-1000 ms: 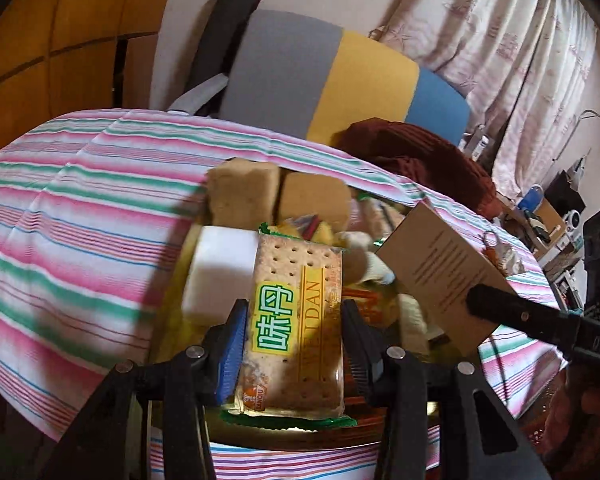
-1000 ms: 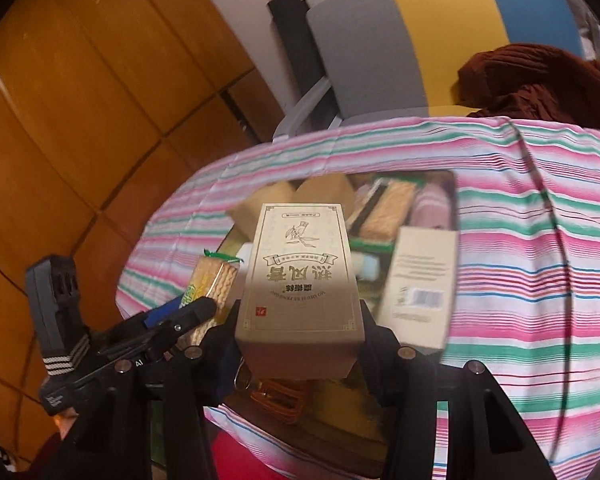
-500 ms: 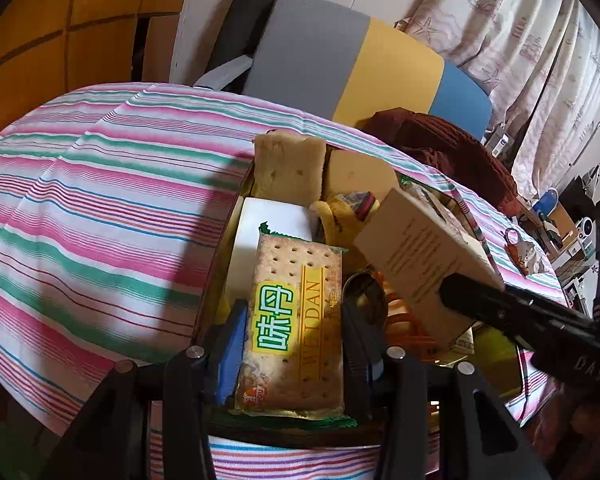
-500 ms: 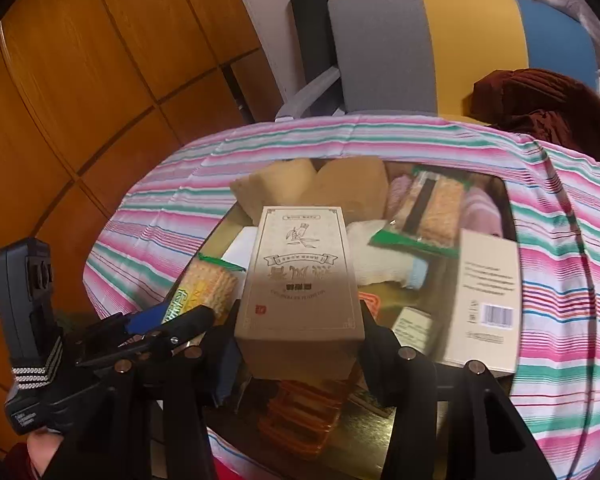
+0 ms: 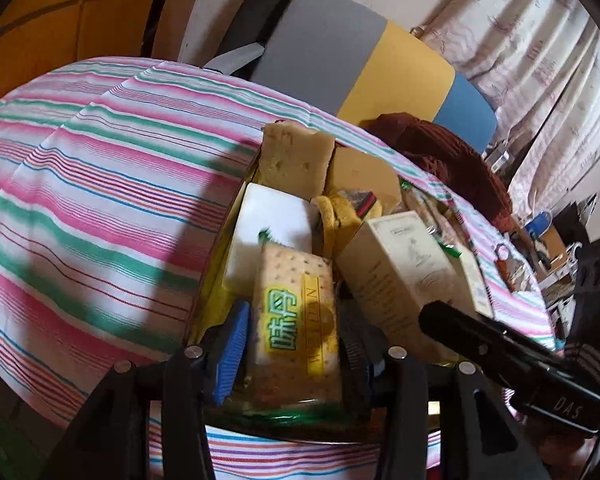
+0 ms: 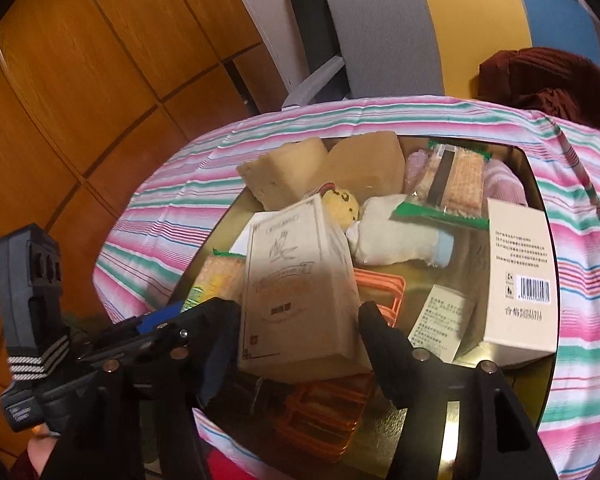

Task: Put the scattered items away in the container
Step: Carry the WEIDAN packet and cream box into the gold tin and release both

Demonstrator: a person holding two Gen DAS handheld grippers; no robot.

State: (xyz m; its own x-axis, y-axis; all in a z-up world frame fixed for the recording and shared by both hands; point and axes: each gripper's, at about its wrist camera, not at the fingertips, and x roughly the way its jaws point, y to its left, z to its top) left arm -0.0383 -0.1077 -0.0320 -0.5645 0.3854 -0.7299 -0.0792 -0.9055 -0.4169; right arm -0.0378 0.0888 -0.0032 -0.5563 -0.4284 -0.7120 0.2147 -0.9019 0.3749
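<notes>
My left gripper [image 5: 290, 344] is shut on a cracker packet [image 5: 296, 320] with a green-yellow label, held low over the near left corner of the gold tray [image 6: 534, 184]. The packet also shows in the right wrist view [image 6: 216, 280]. My right gripper [image 6: 300, 320] has its jaws spread wide; the beige tea box [image 6: 298, 288] lies tilted between them, with a gap to the right finger [image 6: 380, 336]. The box also shows in the left wrist view [image 5: 400, 272], resting on items in the tray.
The tray holds two tan sponges [image 6: 288, 172], a white block [image 5: 268, 236], a yellow plush [image 6: 340, 208], a white sock [image 6: 396, 236], a second cracker packet [image 6: 452, 184], a white carton [image 6: 516, 276] and an orange rack [image 6: 332, 412]. A chair [image 6: 432, 32] and brown garment [image 6: 548, 80] stand behind the striped table.
My right gripper has opened and lowered, leaving the tea box tilted among the tray's items. My left gripper has moved lower over the tray with the cracker packet still in it.
</notes>
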